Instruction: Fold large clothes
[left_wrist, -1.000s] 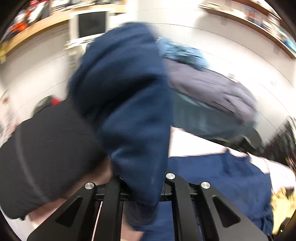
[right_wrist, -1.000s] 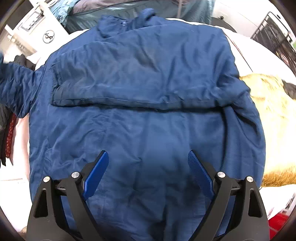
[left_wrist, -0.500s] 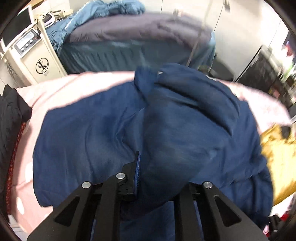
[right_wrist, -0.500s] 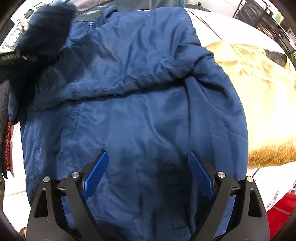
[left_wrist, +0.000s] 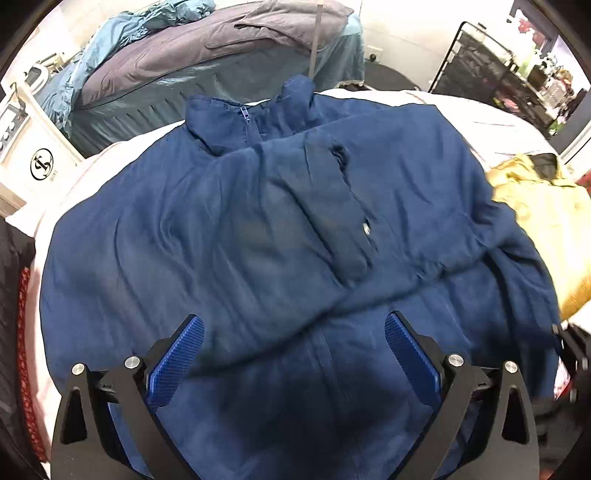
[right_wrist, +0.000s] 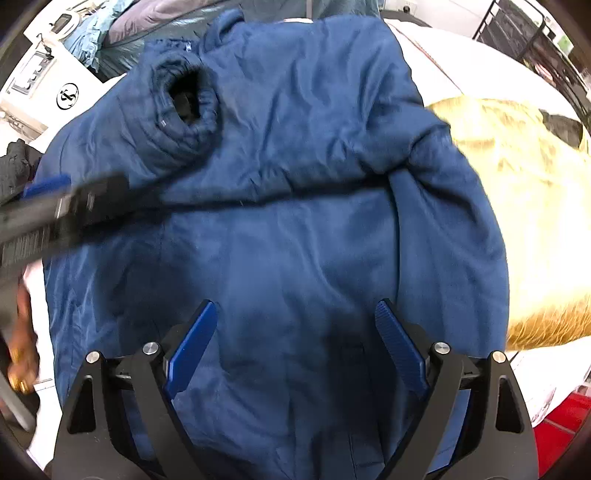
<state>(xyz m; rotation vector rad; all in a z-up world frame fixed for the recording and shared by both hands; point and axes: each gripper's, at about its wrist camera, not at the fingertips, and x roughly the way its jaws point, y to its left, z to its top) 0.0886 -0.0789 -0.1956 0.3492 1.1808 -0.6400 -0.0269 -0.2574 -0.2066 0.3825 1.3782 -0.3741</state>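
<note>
A large navy jacket (left_wrist: 258, 229) lies flat on a white surface (left_wrist: 480, 114), collar (left_wrist: 243, 114) at the far side. Its left sleeve (left_wrist: 332, 221) lies folded across the chest, cuff near the middle. My left gripper (left_wrist: 293, 354) is open and empty above the jacket's lower part. In the right wrist view the same jacket (right_wrist: 314, 240) fills the frame, with the sleeve's cuff (right_wrist: 184, 107) at the upper left. My right gripper (right_wrist: 293, 339) is open and empty over the jacket's hem. The left gripper (right_wrist: 48, 188) shows blurred at the left edge there.
A tan furry garment (left_wrist: 539, 206) lies to the right of the jacket; it also shows in the right wrist view (right_wrist: 517, 221). A pile of blue and grey bedding (left_wrist: 207, 51) sits behind. A white machine (left_wrist: 33, 155) stands at far left, a black wire rack (left_wrist: 491, 55) at far right.
My left gripper carried the sleeve over the jacket, laid it across the chest, let go and opened. My right gripper stayed open, shifting slightly over the hem.
</note>
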